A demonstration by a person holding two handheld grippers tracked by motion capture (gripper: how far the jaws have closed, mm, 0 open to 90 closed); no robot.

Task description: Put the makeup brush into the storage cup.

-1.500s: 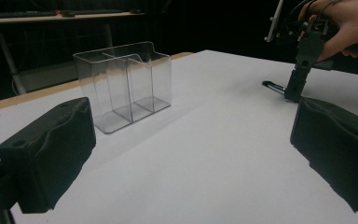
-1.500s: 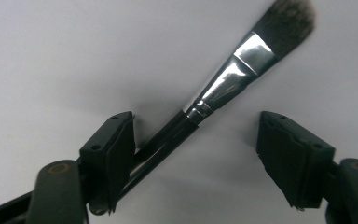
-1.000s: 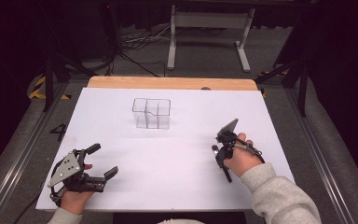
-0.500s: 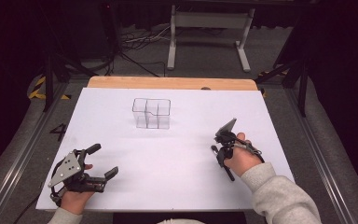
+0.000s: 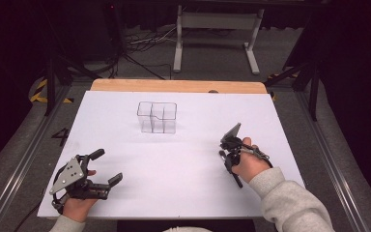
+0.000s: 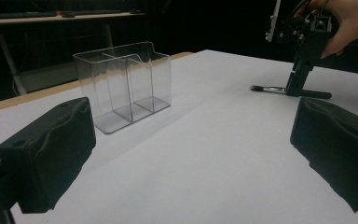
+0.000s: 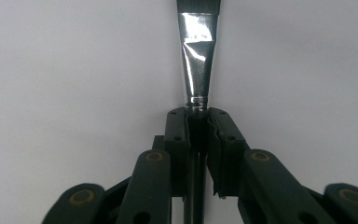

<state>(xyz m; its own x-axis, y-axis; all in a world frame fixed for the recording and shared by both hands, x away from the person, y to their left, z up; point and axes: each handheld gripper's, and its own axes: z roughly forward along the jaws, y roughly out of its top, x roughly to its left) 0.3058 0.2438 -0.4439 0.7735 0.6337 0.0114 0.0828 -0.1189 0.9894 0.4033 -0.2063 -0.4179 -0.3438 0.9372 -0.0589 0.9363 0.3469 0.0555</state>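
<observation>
Left gripper (image 5: 107,168): sat at the near left corner of the desk (image 5: 183,193), its jaws spread wide with nothing between them.
Right gripper (image 7: 198,122): stood on the near right of the desk, pointing down; its jaws had just been closing and clamped the brush handle (black pads tight on both sides).
Brush (image 7: 197,56): lay flat on the white desk under the right gripper, its shiny metal collar reaching out beyond the jaws, dark bristles at the far end.
Clear box (image 5: 157,117): stood upright farther back near the middle, divided into compartments, well apart from both grippers.
</observation>
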